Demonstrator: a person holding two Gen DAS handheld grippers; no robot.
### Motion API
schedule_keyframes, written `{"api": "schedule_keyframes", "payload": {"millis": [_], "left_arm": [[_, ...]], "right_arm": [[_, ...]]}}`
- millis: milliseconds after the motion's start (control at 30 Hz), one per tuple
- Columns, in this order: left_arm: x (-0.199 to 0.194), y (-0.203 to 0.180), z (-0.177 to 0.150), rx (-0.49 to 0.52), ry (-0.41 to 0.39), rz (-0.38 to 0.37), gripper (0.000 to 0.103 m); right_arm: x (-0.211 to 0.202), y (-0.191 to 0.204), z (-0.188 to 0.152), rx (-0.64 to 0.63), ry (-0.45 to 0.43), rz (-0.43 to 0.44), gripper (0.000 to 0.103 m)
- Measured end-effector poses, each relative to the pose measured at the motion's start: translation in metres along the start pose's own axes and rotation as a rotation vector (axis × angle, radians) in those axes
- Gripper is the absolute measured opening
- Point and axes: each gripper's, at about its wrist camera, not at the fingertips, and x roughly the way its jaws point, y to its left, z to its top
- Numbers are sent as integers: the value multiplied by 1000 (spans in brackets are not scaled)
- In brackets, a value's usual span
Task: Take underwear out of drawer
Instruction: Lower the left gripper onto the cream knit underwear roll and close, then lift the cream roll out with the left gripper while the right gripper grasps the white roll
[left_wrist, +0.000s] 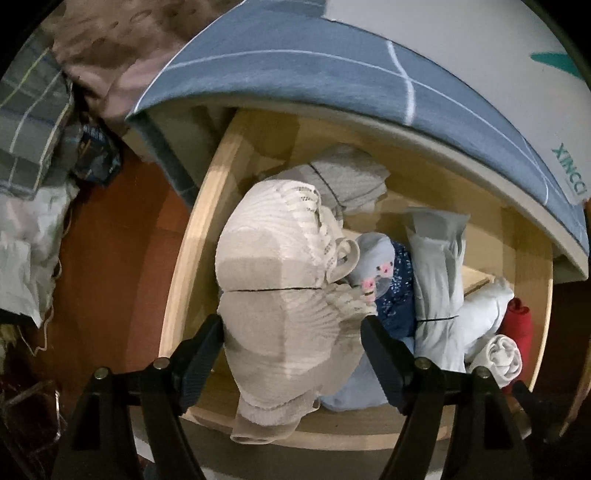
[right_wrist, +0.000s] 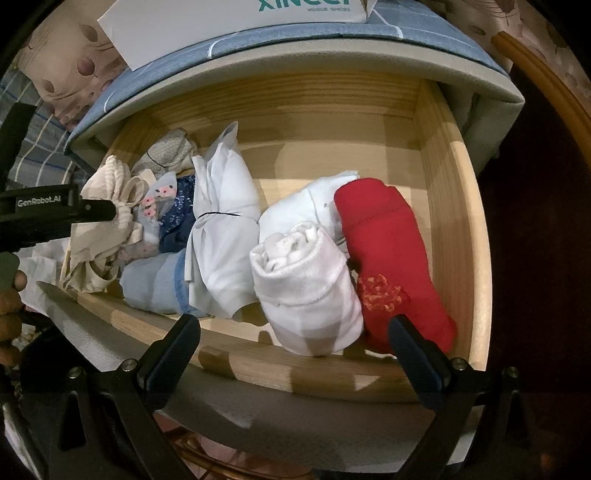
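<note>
A beige ribbed lace undergarment (left_wrist: 280, 277) lies over the front left corner of the wooden drawer (left_wrist: 184, 258). My left gripper (left_wrist: 291, 330) points straight down over it. Its jaws stand wide open, one on each side of the garment, without squeezing it. In the right wrist view the same beige garment (right_wrist: 107, 229) lies under the left gripper's black finger (right_wrist: 103, 211). My right gripper (right_wrist: 293, 325) hovers open above a rolled white garment (right_wrist: 306, 291) and a red one (right_wrist: 388, 251) at the drawer's (right_wrist: 469, 221) right end.
The drawer also holds a grey bundle tied with a black band (right_wrist: 221, 229), a light blue piece (right_wrist: 151, 284) and a dark blue patterned piece (left_wrist: 397, 295). A blue checked mattress (left_wrist: 295, 74) overhangs the back, with a white shoebox (right_wrist: 236, 22) on it. The orange floor (left_wrist: 110, 240) is at the left.
</note>
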Motion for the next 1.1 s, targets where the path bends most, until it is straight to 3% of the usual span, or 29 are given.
{"api": "schedule_keyframes", "payload": {"millis": [400,633,700,767,1100], "left_arm": [[22,7,-3,-64,72,-53,78],[32,-1,-1,-68,74,-91,78],[32,-3,-1,-68,63,-91,74],[28,-4,-3,-57,37,-82,58],[7,4,-6,-16,-8,-119,50]], "right_arm": [[0,0,0,-3,-5,5,101],[0,-2,0,7,-6,7,101],[0,-3,0,15,-7,5,101],[0,-3,0,16,-8,1,101],[-3,-6,4,31,-10,-24,100]]}}
